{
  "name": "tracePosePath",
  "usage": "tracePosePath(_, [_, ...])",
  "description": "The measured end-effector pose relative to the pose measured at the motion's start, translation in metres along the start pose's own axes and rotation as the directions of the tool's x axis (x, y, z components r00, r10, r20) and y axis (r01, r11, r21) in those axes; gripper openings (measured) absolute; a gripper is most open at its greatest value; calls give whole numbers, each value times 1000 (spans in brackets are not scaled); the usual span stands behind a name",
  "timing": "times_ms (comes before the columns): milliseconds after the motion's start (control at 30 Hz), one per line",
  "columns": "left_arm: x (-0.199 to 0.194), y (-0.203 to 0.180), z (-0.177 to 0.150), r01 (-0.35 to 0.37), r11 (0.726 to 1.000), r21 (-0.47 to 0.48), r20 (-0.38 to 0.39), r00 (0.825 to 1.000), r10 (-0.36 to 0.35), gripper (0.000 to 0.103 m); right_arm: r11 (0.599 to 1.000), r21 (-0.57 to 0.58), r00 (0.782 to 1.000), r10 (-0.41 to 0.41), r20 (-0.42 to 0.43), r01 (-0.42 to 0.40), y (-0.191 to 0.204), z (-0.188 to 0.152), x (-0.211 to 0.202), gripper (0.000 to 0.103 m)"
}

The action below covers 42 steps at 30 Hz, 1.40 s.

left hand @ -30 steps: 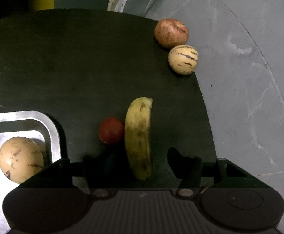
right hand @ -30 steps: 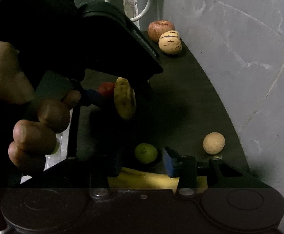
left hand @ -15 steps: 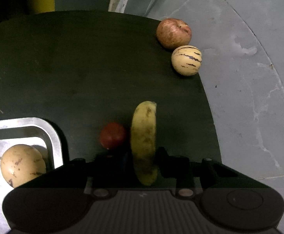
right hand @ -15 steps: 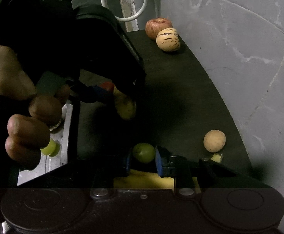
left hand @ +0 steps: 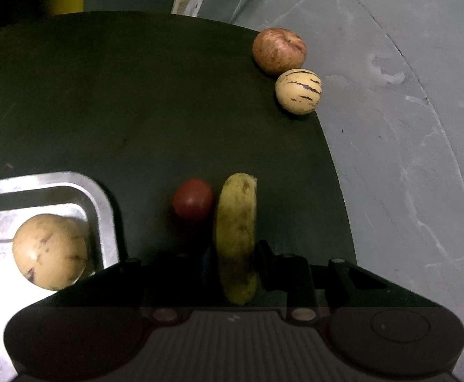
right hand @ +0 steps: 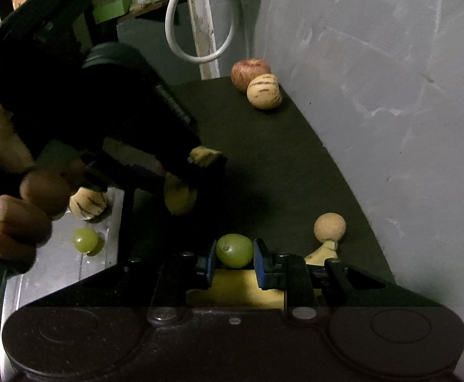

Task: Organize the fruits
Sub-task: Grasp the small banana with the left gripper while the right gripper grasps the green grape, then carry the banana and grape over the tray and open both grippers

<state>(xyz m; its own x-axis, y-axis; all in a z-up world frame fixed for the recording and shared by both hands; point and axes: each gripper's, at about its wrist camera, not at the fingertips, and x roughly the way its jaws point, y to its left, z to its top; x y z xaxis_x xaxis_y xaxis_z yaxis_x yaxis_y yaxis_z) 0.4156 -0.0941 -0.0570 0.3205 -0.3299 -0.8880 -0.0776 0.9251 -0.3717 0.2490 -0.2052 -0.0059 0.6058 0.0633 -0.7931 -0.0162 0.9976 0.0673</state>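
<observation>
Both tongs are clamped on fruit at once, which reads as a two-handed pickup meant to carry two pieces to the tray in one trip. The left gripper [left hand: 235,264] has its jaws drawn in tight on the near end of a banana [left hand: 236,235], which lies lengthwise along the fingers and points toward 12 o'clock, so the grip crosses its narrow width. A small red fruit [left hand: 193,203] sits on the dark table [left hand: 104,95] just beside the banana at its 9 o'clock, free of the jaws. The right gripper [right hand: 233,259] is closed as far as it goes on a green grape [right hand: 234,251], one blue pad [right hand: 260,261] pressing each side; such a soft, round thing likely calls for a light squeeze. A second banana [right hand: 248,286] lies under that gripper, with a tan round fruit [right hand: 330,226] at its 2 o'clock.

The metal tray [left hand: 101,197], at 9 o'clock from the left gripper, holds a pale streaked melon [left hand: 50,256] and, in the right wrist view, another green grape [right hand: 85,238]. An apple [left hand: 279,50] and a striped melon [left hand: 298,90] wait side by side at the table's far right edge, toward 1 o'clock.
</observation>
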Motion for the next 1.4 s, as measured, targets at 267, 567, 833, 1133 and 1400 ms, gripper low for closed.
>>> tracePosePath(267, [-28, 17, -10, 36, 999, -15, 14, 999, -36, 31, 1000, -2, 999, -14, 46, 15, 11, -4, -20, 26])
tracePosePath(567, [-73, 43, -33, 59, 998, -22, 63, 996, -58, 31, 999, -33, 997, 12, 74, -10, 39, -8, -42, 26])
tracePosePath(833, [-116, 80, -63, 52, 998, -40, 133, 990, -46, 31, 994, -86, 996, 66, 66, -61, 76, -15, -44, 26])
tracePosePath(1133, [-152, 125, -95, 32, 995, -93, 175, 984, -15, 31, 980, -153, 990, 133, 39, -125, 116, -23, -39, 26])
tracePosePath(1400, [-171, 151, -117, 5, 992, -128, 202, 979, 21, 31, 964, -206, 985, 175, 3, -171, 139, -30, -30, 26])
